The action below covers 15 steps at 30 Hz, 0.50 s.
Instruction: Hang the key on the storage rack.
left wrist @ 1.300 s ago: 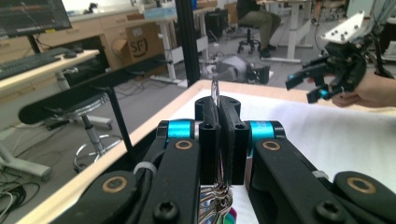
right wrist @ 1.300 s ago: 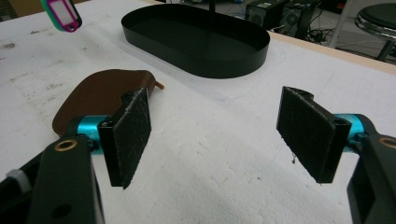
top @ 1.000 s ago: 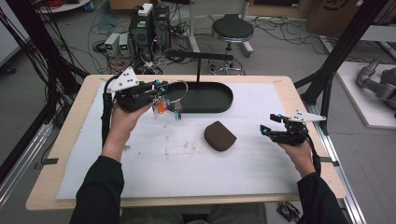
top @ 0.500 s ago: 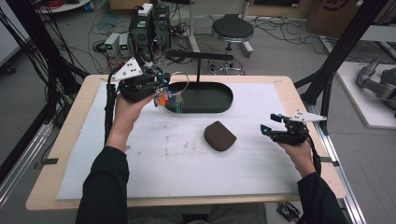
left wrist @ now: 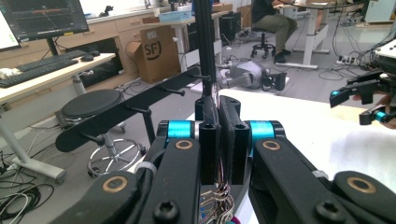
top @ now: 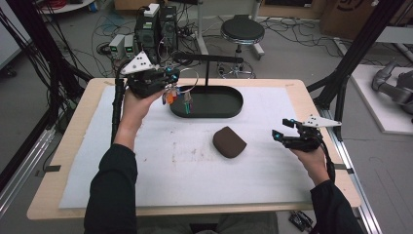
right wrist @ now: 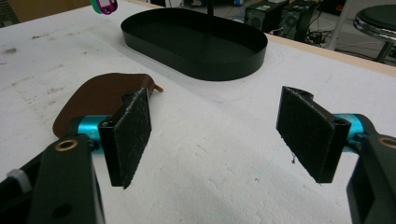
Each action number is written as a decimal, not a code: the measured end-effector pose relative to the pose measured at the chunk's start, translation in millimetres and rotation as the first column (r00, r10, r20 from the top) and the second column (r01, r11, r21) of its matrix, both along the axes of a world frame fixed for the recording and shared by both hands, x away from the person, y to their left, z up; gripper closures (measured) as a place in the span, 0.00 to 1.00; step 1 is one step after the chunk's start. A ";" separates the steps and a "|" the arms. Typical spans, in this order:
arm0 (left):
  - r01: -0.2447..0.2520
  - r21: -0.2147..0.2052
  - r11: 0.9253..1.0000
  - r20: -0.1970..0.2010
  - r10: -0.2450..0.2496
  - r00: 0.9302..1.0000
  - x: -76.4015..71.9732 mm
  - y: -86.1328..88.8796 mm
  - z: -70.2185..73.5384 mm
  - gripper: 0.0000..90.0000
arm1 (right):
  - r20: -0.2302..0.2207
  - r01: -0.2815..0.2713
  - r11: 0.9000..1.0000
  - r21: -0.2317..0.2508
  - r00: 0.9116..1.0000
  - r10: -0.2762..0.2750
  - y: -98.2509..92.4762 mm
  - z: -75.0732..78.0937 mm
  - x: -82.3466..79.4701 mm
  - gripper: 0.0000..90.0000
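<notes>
My left gripper (top: 173, 77) is raised over the far left of the table and shut on a wire key ring (top: 189, 78). Keys and coloured tags (top: 176, 97) dangle under it, above the left end of the black oval tray (top: 230, 110). In the left gripper view the jaws (left wrist: 218, 106) are pressed together on the thin ring, the keys (left wrist: 217, 199) hang below, and the stand's black peg bar (left wrist: 122, 115) lies just ahead. My right gripper (top: 281, 129) rests open at the right, with nothing between its pads (right wrist: 130, 135). A brown pouch (top: 229, 142) lies to its left.
A white foam mat (top: 160, 165) covers the wooden table. The tray's upright post carries the peg bar (top: 209, 59) over its far edge. A stool (top: 242, 30), computer boxes (top: 152, 24) and cables stand on the floor beyond. Black frame posts (top: 358, 53) flank the table.
My left gripper has carried the key ring up and away from the person, closer to the peg bar. The right gripper and the pouch have stayed where they were.
</notes>
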State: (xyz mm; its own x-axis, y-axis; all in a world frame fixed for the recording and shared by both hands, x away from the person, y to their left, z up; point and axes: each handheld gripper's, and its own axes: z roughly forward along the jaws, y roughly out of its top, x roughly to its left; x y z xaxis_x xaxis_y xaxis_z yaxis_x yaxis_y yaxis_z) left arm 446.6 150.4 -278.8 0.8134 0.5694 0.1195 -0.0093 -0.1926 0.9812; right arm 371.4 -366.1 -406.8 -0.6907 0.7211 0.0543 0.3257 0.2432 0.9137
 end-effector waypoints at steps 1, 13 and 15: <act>0.000 -0.003 1.000 0.000 0.000 1.000 1.9 0.1 -0.4 0.96 | -0.001 -0.001 1.000 0.001 1.000 0.001 0.1 -0.1 0.0 0.30; -0.033 -0.014 0.999 -0.033 0.033 0.999 32.9 3.1 -11.7 0.96 | -0.001 -0.008 1.000 -0.002 1.000 0.008 0.9 -0.3 -0.2 0.30; -0.046 -0.022 0.999 -0.041 0.045 0.998 38.7 4.1 -13.3 0.96 | -0.003 -0.008 1.000 -0.003 1.000 0.008 1.0 -0.4 -0.3 0.30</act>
State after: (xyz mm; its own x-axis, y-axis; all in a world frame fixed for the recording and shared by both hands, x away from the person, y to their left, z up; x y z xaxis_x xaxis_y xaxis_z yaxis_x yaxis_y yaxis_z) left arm 485.3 154.6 -292.1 0.7902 0.6084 0.0735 0.0385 -0.1691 0.9849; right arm 371.2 -365.1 -407.2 -0.6967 0.7153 0.0544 0.3261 0.2483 0.9121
